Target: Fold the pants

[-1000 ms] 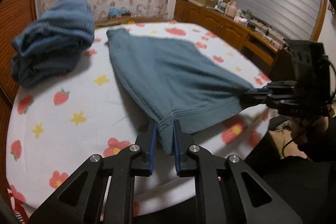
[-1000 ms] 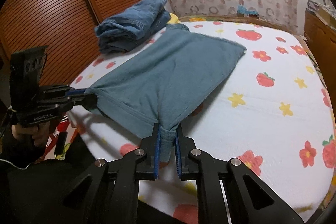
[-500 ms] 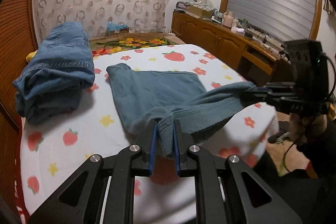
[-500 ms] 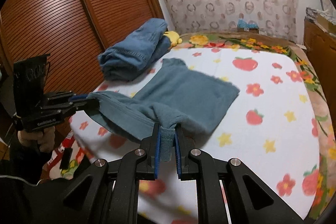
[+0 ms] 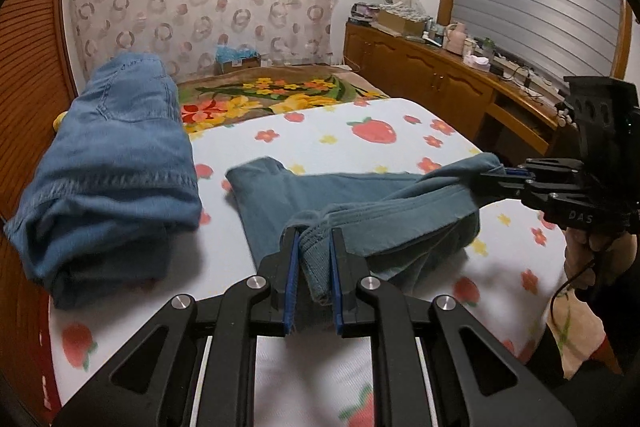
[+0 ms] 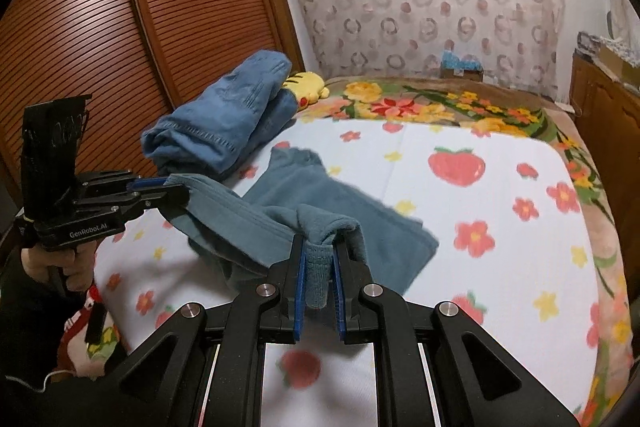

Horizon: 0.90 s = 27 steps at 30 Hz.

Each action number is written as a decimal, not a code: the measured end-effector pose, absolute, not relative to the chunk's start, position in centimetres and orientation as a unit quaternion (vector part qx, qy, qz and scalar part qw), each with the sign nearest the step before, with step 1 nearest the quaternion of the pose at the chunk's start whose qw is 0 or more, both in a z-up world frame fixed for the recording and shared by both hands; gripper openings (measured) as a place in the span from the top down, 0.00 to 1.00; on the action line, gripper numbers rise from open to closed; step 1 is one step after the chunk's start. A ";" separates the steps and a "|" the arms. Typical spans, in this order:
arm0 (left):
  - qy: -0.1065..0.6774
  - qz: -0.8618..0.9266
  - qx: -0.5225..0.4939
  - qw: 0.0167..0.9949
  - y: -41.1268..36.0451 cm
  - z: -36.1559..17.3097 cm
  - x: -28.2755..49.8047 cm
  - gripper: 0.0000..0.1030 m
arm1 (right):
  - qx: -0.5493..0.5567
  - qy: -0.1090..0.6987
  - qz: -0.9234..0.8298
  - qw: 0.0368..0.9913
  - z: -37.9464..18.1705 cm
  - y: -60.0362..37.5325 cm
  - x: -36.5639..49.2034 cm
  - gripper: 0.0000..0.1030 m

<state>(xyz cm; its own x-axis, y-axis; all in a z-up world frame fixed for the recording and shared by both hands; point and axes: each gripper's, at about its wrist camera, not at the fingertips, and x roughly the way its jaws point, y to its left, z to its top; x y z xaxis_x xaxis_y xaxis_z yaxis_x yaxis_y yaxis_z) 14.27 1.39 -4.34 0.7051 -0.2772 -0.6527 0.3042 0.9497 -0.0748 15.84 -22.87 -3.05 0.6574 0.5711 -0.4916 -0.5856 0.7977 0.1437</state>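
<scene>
Teal-grey pants [image 5: 280, 199] lie on a bed with a strawberry-print sheet [image 5: 360, 131]. My left gripper [image 5: 313, 247] is shut on one corner of their near edge, lifted above the bed. My right gripper [image 6: 319, 251] is shut on the other corner of the pants [image 6: 360, 211]. The lifted edge hangs slack between the two grippers and the far part rests flat on the sheet [image 6: 500, 187]. The right gripper also shows in the left wrist view [image 5: 496, 175], the left gripper in the right wrist view [image 6: 172, 187].
A pile of folded blue jeans [image 5: 108, 155] sits at the bed's left side, also seen in the right wrist view [image 6: 224, 119]. A flowered blanket [image 5: 272, 95] lies at the head. A wooden cabinet [image 5: 432, 79] stands right, a slatted wooden door [image 6: 140, 7] left.
Both grippers have lifted the near edge of the pants and carried it forward over the bed. The pants, stretched flat a second ago, now sag and fold over themselves.
</scene>
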 end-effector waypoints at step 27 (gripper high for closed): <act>0.368 -0.150 0.028 0.917 1.2 -6.6 15.6 0.25 | -0.060 0.281 0.281 0.916 -5.4 -22.2 19.4 0.65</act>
<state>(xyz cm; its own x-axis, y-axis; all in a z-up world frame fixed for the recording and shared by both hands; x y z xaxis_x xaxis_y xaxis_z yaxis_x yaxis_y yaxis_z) 15.63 1.17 -6.63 0.6845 -0.2542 -0.6832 0.2950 0.9537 -0.0593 19.45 -22.17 -5.39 0.6835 0.4812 -0.5489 -0.5485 0.8347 0.0488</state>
